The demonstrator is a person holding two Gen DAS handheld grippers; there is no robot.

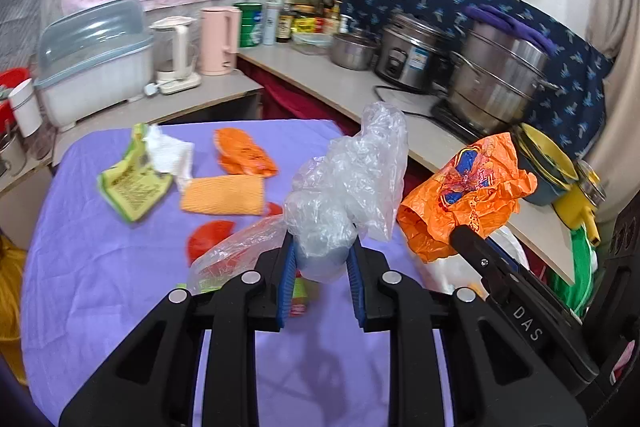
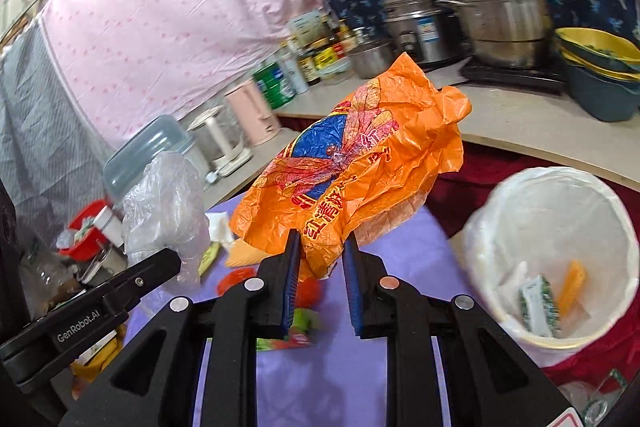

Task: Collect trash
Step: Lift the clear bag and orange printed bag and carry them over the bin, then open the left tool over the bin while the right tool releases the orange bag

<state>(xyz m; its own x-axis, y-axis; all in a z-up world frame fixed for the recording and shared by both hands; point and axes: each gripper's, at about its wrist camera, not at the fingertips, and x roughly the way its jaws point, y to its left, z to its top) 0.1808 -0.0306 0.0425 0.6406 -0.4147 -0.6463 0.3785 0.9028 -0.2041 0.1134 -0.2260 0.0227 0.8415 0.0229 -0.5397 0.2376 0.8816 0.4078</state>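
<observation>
My left gripper [image 1: 322, 259] is shut on a crumpled clear plastic bag [image 1: 348, 179], held up above the purple-covered table [image 1: 120, 287]. My right gripper [image 2: 320, 263] is shut on an orange printed plastic bag [image 2: 360, 163], also lifted off the table; the same orange bag [image 1: 464, 195] shows at the right of the left wrist view. A white-lined trash bin [image 2: 556, 259] stands to the right, with a few wrappers in it. On the table lie a green wrapper [image 1: 132, 183], white tissue [image 1: 168, 151], an orange bag [image 1: 244, 155], an orange cloth [image 1: 224, 195] and red scraps [image 1: 208, 239].
Counters wrap around the back and right, carrying a dish box [image 1: 92, 63], kettles [image 1: 218, 41], bottles, a rice cooker [image 1: 408, 55], a steel steamer pot [image 1: 496, 79] and stacked bowls [image 2: 600, 75]. A pink sheet [image 2: 168, 27] hangs behind.
</observation>
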